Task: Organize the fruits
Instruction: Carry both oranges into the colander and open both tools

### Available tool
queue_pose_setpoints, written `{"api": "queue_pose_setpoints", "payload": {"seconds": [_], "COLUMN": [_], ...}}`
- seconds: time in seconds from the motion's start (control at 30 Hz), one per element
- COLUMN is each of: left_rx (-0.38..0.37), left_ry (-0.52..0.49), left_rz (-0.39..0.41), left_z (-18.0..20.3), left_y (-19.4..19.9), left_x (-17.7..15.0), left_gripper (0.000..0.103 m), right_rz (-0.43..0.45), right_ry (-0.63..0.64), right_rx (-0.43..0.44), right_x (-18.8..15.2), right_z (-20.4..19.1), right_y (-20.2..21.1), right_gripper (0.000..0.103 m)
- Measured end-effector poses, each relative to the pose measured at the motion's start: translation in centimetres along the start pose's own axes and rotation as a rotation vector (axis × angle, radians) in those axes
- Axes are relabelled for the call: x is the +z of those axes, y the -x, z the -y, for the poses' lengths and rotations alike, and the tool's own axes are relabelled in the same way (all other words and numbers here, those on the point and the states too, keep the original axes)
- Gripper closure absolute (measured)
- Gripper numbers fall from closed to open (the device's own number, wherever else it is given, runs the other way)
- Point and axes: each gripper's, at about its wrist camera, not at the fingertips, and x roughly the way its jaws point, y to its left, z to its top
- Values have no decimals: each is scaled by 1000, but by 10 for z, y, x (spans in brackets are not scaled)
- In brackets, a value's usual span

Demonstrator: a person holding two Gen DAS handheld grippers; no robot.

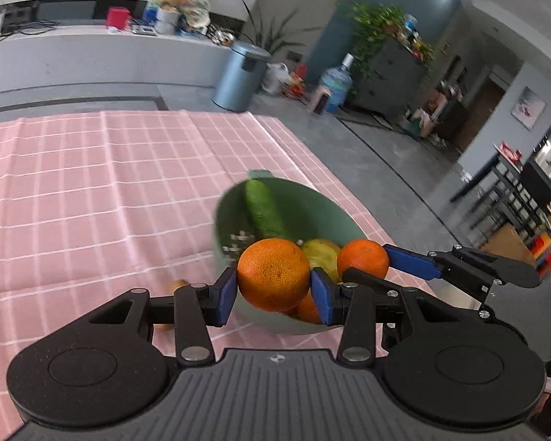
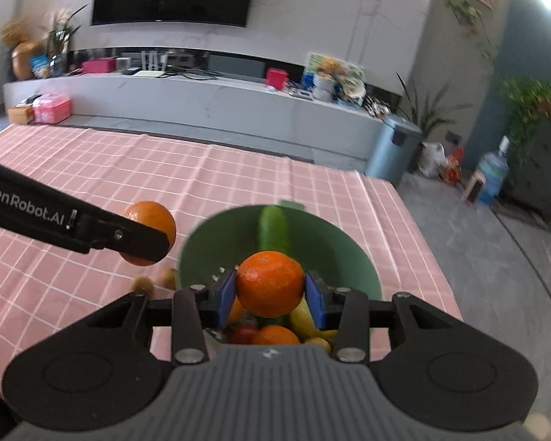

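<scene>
- The left claw [image 1: 273,290] is clamping an orange [image 1: 273,275] between its two blue pads, one pad pressing on each side of the fruit, so the fruit is sitting squarely at the claw's middle and hanging clear above the bowl.
- The right claw [image 2: 270,290] is gripping a second orange [image 2: 270,283] the same way, narrowed onto the fruit's sides; in the left wrist view it is appearing at the right, with its orange [image 1: 363,259] just past the bowl's near side.
- Each fruit is being pinched across its widest part, probably because a round, smooth peel would slip out of any shallower hold.
- Both oranges are hovering over the green bowl [image 2: 352,257], which looks like the collecting place for the fruit, or the place it is being sorted out of; which one I cannot tell.
- Inside the bowl a green cucumber [image 2: 273,229] is leaning against the far wall, with a further orange [image 2: 275,335], something yellow and something red lying lower down.
- The bowl is standing on the pink checked cloth [image 2: 92,169] covering the surface, near its right edge.
- Two small brownish fruits [image 2: 143,283] are lying on the cloth just left of the bowl, seemingly not yet sorted.
</scene>
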Motion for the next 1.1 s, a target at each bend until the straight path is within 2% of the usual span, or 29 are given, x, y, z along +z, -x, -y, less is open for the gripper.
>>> {"api": "queue_pose_setpoints", "payload": {"seconds": [0.13, 0.4, 0.77, 0.97, 1.1], "left_rx": [-29, 39, 109, 101, 103], "left_ry": [-16, -82, -110, -98, -90], "left_rz": [-56, -153, -218, -231, -211], "left_z": [6, 12, 10, 9, 8], "left_y": [-26, -60, -87, -94, -91], "left_x": [9, 12, 18, 16, 17], "left_gripper": [54, 54, 54, 54, 47], "right_rz": [-42, -107, -169, -209, -213], "right_ry": [-60, -95, -56, -82, -102], "right_rx": [17, 67, 86, 101, 107], "right_x": [-4, -10, -3, -3, -3], "right_z": [18, 22, 21, 23, 27], "right_y": [-9, -40, -73, -84, -85], "right_gripper": [65, 65, 65, 65, 64]}}
